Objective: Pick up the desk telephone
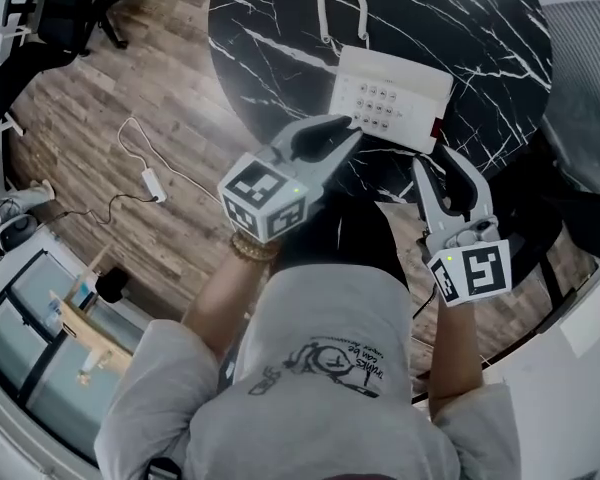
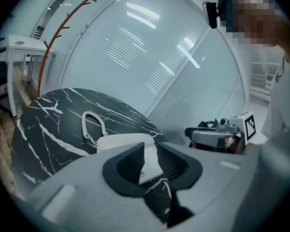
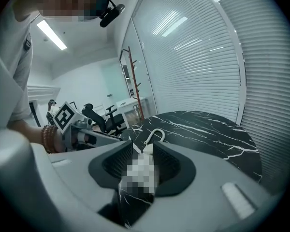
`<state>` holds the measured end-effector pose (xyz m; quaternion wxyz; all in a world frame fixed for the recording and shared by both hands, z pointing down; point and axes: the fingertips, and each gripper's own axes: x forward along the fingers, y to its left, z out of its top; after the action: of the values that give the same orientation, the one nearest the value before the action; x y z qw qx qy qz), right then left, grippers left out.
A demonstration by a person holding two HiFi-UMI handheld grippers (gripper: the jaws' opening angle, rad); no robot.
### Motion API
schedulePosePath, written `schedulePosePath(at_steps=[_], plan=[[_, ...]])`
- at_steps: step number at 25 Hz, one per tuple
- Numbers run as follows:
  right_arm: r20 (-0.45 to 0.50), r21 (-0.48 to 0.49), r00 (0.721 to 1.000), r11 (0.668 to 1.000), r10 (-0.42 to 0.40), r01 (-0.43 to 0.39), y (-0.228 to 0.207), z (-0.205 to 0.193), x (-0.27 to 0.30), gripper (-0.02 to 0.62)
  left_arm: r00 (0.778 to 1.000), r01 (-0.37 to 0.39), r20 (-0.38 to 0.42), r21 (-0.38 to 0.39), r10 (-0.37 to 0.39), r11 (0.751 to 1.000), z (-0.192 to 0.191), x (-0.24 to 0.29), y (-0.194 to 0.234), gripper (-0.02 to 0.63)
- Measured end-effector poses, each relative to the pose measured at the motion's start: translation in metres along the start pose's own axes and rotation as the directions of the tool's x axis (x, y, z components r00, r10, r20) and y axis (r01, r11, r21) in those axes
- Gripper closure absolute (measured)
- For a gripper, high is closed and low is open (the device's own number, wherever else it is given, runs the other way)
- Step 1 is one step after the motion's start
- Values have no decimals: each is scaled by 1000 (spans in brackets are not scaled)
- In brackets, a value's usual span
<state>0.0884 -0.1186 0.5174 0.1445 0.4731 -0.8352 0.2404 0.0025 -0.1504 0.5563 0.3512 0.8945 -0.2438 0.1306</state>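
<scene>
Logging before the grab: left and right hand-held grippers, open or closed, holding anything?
Left hand-held gripper: open, empty, near the white plastic desk telephone.
Right hand-held gripper: open, empty.

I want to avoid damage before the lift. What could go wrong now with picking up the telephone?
The telephone sits near the table edge; a push from the left gripper or right gripper might slide it instead of gripping. Both pairs of fingers stand only slightly apart, perhaps too narrow for its wide body. The looped cord behind could drag.

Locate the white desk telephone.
In the head view, the white desk telephone lies by the black marble table's near edge, just beyond the left gripper and right gripper.
</scene>
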Motion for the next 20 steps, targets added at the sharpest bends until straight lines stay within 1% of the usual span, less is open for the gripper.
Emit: schedulePosePath(at_steps=[3, 7, 12, 16, 20], plan=[[-21, 20, 1000, 1000, -11, 11, -12, -16, 10, 448, 1000, -18, -11, -17, 18, 1000, -11, 7, 17, 503], [-54, 38, 998, 999, -24, 26, -29, -37, 21, 430, 999, -44, -27, -21, 44, 999, -24, 20, 37, 471], [-106, 62, 993, 996, -59, 66, -49, -65, 30, 374, 996, -79, -50, -40, 77, 996, -43, 34, 60, 416], [-127, 78, 989, 993, -78, 89, -65, -79, 41, 343, 993, -103, -62, -49, 100, 993, -52, 44, 80, 402], [-137, 88, 986, 991, -91, 104, -76, -92, 54, 293, 987, -141, -78, -51, 137, 989, -60, 51, 99, 347]])
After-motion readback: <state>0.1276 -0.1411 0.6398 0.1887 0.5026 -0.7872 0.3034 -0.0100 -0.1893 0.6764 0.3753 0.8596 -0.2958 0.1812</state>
